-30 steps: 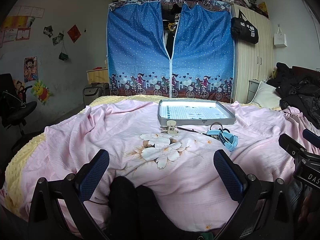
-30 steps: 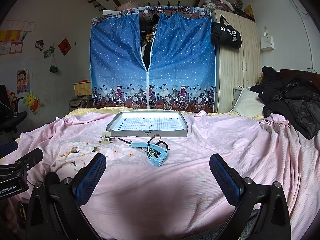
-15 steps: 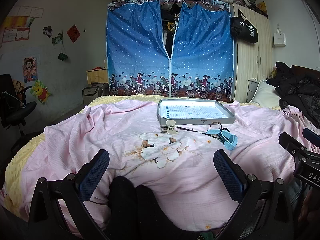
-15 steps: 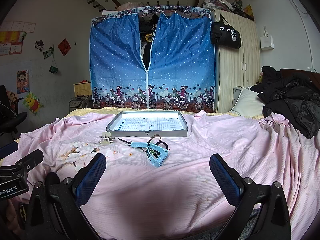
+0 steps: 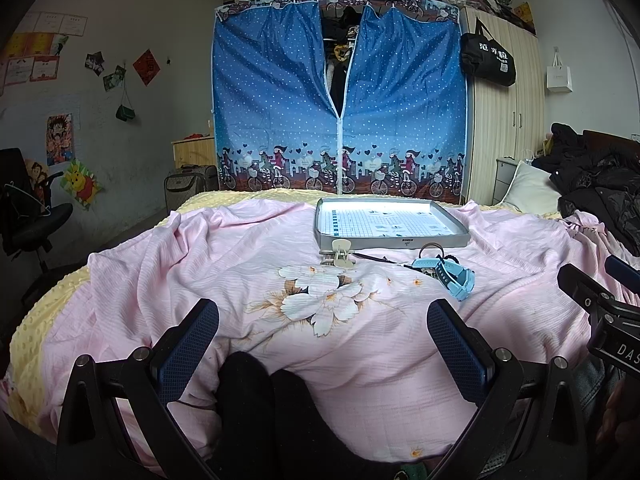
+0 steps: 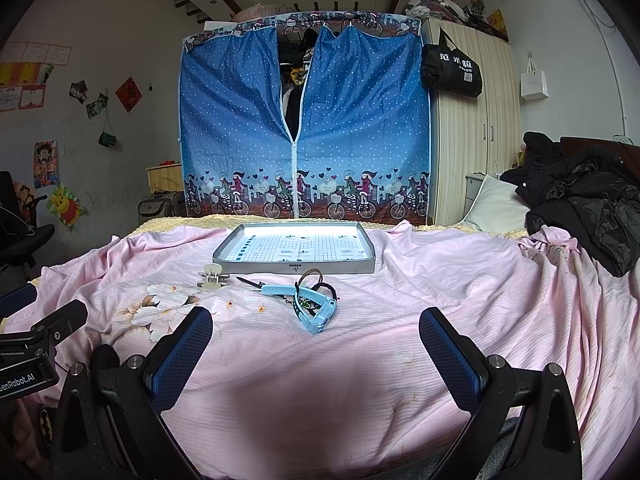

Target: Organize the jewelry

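Left gripper (image 5: 322, 344), right gripper (image 6: 316, 344) — jaws wide, empty.

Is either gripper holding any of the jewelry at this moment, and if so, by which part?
Nothing is held. The left gripper and right gripper are both open and empty, short of the blue watch.

Pink bedspread (image 6: 440, 300), grey tray (image 6: 294, 267), beige clip (image 6: 213, 276), blue watch (image 6: 316, 308)

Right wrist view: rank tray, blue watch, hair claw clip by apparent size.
1. Tray: largest by far, though farthest back.
2. Blue watch: mid-sized, nearest the camera, so it may look bigger than it is.
3. Hair claw clip: smallest.
Both grippers open, holding nothing.
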{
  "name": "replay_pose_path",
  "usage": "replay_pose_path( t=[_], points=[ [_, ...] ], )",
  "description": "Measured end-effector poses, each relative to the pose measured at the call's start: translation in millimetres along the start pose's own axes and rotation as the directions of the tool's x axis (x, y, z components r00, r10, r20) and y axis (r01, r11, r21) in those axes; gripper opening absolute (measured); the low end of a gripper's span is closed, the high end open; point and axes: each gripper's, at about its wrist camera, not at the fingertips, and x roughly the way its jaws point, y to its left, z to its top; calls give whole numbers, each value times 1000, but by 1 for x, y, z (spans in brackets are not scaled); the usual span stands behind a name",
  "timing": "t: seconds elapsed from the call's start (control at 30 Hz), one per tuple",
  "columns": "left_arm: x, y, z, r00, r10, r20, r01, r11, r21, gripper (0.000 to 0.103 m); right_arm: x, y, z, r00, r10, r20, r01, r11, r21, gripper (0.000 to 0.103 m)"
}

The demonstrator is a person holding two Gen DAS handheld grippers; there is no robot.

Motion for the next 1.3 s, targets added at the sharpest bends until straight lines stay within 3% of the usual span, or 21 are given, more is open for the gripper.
replay_pose_path(
  t=[0.9, 1.3],
  points=[
    [0, -2, -2, 1000, 2, -4, -2, 1000, 0, 102, 3, 3, 1, 1000, -5, -18, 6, 1000, 11, 103],
    [14, -5, -8, 999, -10, -50, 9, 1000, -23, 102, 27, -1, -8, 986, -64, -154, 64, 998, -4, 103]
  ],
)
